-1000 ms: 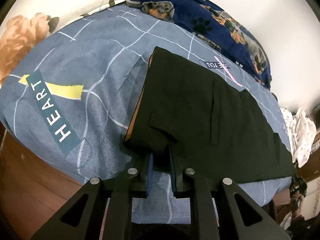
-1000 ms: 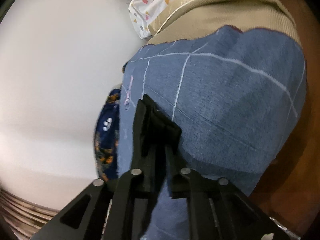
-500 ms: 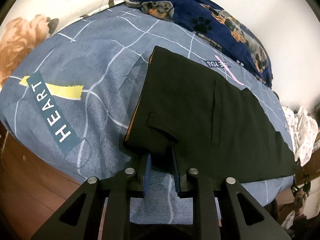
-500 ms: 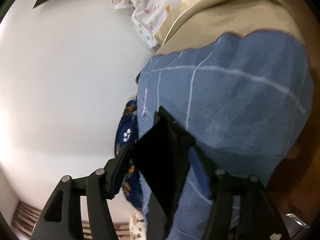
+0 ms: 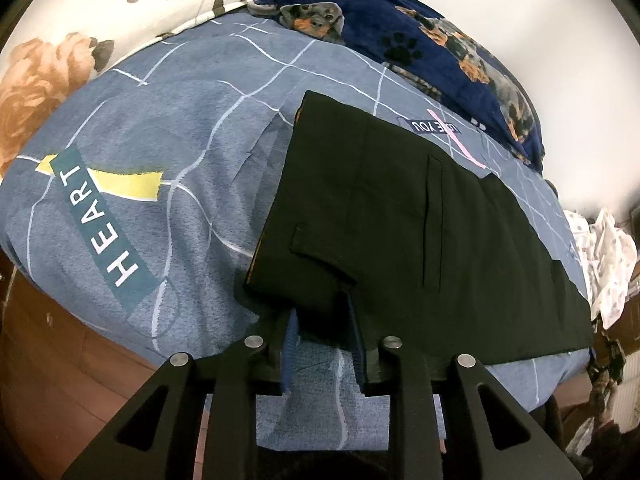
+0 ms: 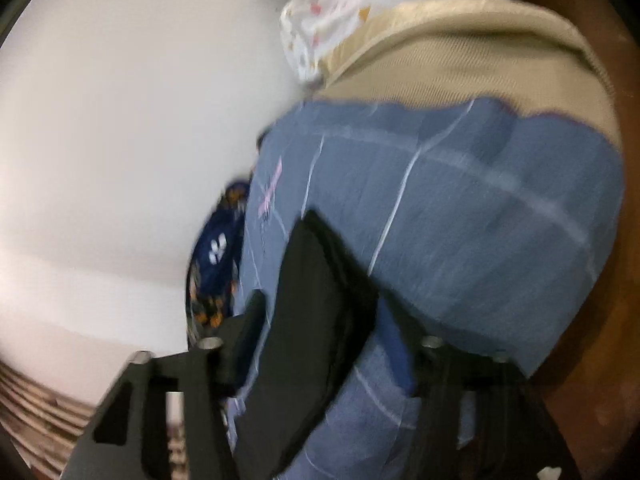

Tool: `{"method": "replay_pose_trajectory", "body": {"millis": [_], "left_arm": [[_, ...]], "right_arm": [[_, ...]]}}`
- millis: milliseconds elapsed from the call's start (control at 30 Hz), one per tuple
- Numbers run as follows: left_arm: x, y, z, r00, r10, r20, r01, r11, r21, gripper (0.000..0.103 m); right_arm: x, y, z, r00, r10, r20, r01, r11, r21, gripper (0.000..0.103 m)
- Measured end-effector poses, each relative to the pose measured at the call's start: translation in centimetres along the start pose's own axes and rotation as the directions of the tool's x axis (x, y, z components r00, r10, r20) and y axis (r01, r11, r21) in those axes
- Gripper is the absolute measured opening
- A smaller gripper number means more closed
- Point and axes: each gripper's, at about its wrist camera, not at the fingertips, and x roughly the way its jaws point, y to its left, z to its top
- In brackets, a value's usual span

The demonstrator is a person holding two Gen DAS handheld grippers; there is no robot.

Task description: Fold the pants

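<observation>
Black pants (image 5: pixel 400 216) lie flat on a blue grid-patterned bedspread (image 5: pixel 168 168), legs folded onto each other, waistband toward the left. My left gripper (image 5: pixel 324 320) sits at the near waist corner, jaws slightly apart, with the fabric edge between the blue pads (image 5: pixel 291 332). In the right wrist view my right gripper (image 6: pixel 320 332) has its jaws wide apart around the pants' leg end (image 6: pixel 316 304), which lies loose between them. That view is blurred.
A floral pillow (image 5: pixel 80 32) and a navy dog-print blanket (image 5: pixel 420 40) lie at the far side. White patterned cloth (image 5: pixel 608 256) is heaped at the right end of the bed, with tan bedding (image 6: pixel 460 56) beside it in the right wrist view. Wooden bed frame (image 5: pixel 60 360) below.
My right gripper opened from shut on the pants' leg end to wide apart and shifted. My left gripper's jaws parted slightly at the waist corner; the pants stayed flat.
</observation>
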Motion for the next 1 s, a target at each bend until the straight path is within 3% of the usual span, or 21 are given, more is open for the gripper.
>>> {"method": "replay_pose_trajectory", "body": {"millis": [100,200,300,333,367,533,600,700,733,867,1000], "left_arm": [[0.1,0.0,0.0,1.0,-0.002,0.003,0.002,1.0,0.002,0.027],[0.2,0.0,0.0,1.0,-0.005,0.005,0.005,1.0,0.004,0.027],[0.0,0.3,0.1,1.0,-0.017,0.006,0.017,1.0,-0.012,0.028],[-0.2,0.3,0.2,1.0,-0.012,0.01,0.012,1.0,-0.019,0.028],[-0.5,0.4,0.2,1.0,-0.004,0.014,0.004,1.0,-0.029,0.028],[-3.3,-1.3,0.7,0.991,0.098,0.093,-0.095,0.995,-0.033,0.033],[-4.4,-2.4,0.9,0.985,0.103,0.139,-0.102,0.995,-0.017,0.036],[-6.7,-4.9,1.3,0.959,0.115,0.258,-0.127,0.992,0.028,0.061],[-7.2,-5.6,1.4,0.953,0.096,0.288,-0.115,0.992,0.048,0.063],[-7.4,-8.7,1.5,0.951,0.034,0.307,-0.084,0.985,0.152,0.082],[-5.7,-10.9,0.5,0.962,0.009,0.272,-0.078,0.967,0.244,0.082]], "right_arm": [[1.2,0.3,-1.2,0.999,-0.027,-0.042,0.025,0.998,-0.051,0.029],[1.4,-0.3,-1.0,1.0,0.002,-0.013,-0.002,1.0,-0.001,0.027],[1.6,0.1,-1.2,1.0,-0.019,-0.013,0.019,1.0,-0.007,0.026],[1.9,0.6,-1.4,0.999,-0.046,-0.026,0.045,0.998,-0.032,0.024],[2.4,0.9,-1.5,0.995,-0.085,-0.044,0.083,0.995,-0.05,0.012],[2.6,2.9,-1.7,0.98,-0.195,-0.027,0.19,0.973,-0.134,0.011],[2.5,4.2,-2.2,0.982,-0.189,-0.008,0.186,0.97,-0.159,0.011],[2.9,7.0,-3.6,0.984,-0.176,-0.006,0.17,0.958,-0.23,0.011],[3.1,8.0,-4.1,0.985,-0.173,-0.008,0.165,0.953,-0.253,0.011],[5.0,12.3,-7.0,0.985,-0.166,-0.042,0.141,0.924,-0.355,0.011],[7.8,15.3,-10.4,0.98,-0.171,-0.098,0.113,0.895,-0.432,0.011]]}}
